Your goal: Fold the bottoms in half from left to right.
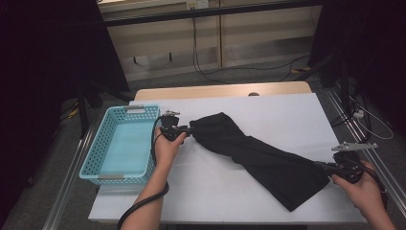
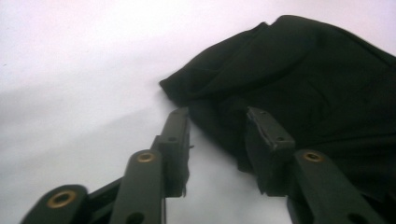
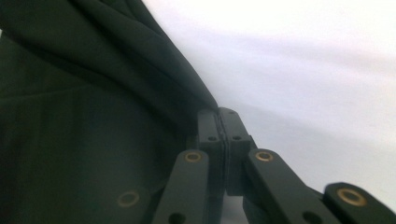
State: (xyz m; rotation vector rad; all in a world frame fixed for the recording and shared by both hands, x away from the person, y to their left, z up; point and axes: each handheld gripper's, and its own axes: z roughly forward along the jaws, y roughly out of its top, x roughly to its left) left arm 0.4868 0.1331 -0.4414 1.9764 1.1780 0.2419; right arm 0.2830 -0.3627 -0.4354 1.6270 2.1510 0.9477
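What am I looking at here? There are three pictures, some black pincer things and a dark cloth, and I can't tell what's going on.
A person stands at a table covered in white, with a hand-held gripper in each hand. The high view looks down from above; the other two come from small cameras riding on each gripper, looking along its black jaws. A black cloth lies stretched across the table beside an empty blue basket. The right gripper is shut on one edge of the cloth. The left gripper is at the opposite end with its jaws apart, one resting over the cloth, not pinching it.
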